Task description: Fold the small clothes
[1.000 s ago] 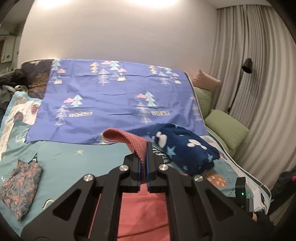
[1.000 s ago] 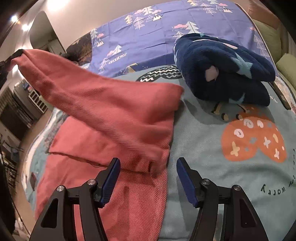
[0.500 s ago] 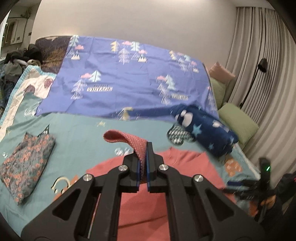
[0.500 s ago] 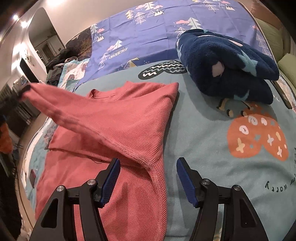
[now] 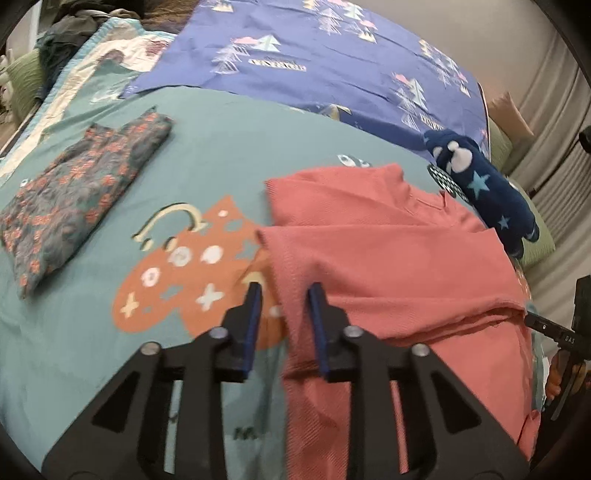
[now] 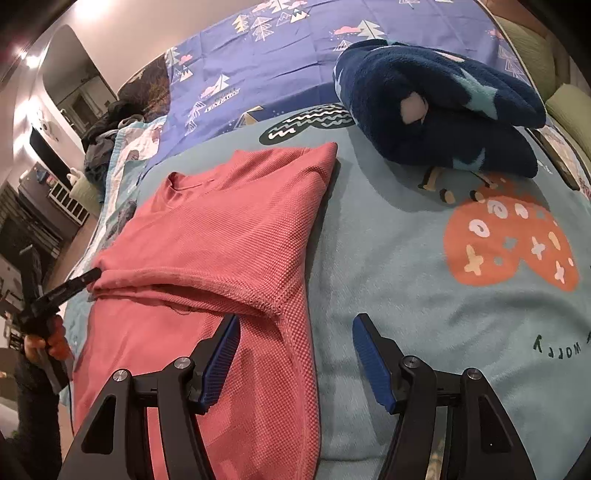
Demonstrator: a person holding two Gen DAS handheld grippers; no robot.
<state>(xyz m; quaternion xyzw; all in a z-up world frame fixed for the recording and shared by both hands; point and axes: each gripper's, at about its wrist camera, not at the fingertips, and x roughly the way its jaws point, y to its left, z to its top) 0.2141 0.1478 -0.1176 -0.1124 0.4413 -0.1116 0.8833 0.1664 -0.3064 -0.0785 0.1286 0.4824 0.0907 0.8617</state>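
A coral knit shirt (image 5: 388, 266) lies flat on the teal blanket (image 5: 221, 147), with one sleeve folded across its body (image 6: 229, 236). My left gripper (image 5: 284, 288) is low over the shirt's left edge. Its jaws are opening, and the sleeve's edge lies loose between the blue pads without being pinched. In the right wrist view the left gripper's tip (image 6: 90, 276) shows at the fold's far end. My right gripper (image 6: 295, 319) stands open over the shirt's right hem, one finger above the cloth and the other above the blanket, with nothing gripped.
A folded floral garment (image 5: 85, 192) lies on the blanket to the left. A rolled navy fleece with stars (image 6: 443, 110) sits beyond the shirt. Behind them are a purple tree-print sheet (image 5: 332, 62), green pillows (image 6: 569, 107) at the bed's edge and a clothes pile (image 5: 74, 14).
My left gripper came down with the raised sleeve and laid it across the shirt, and its jaws have parted. The right gripper has stayed where it was, open.
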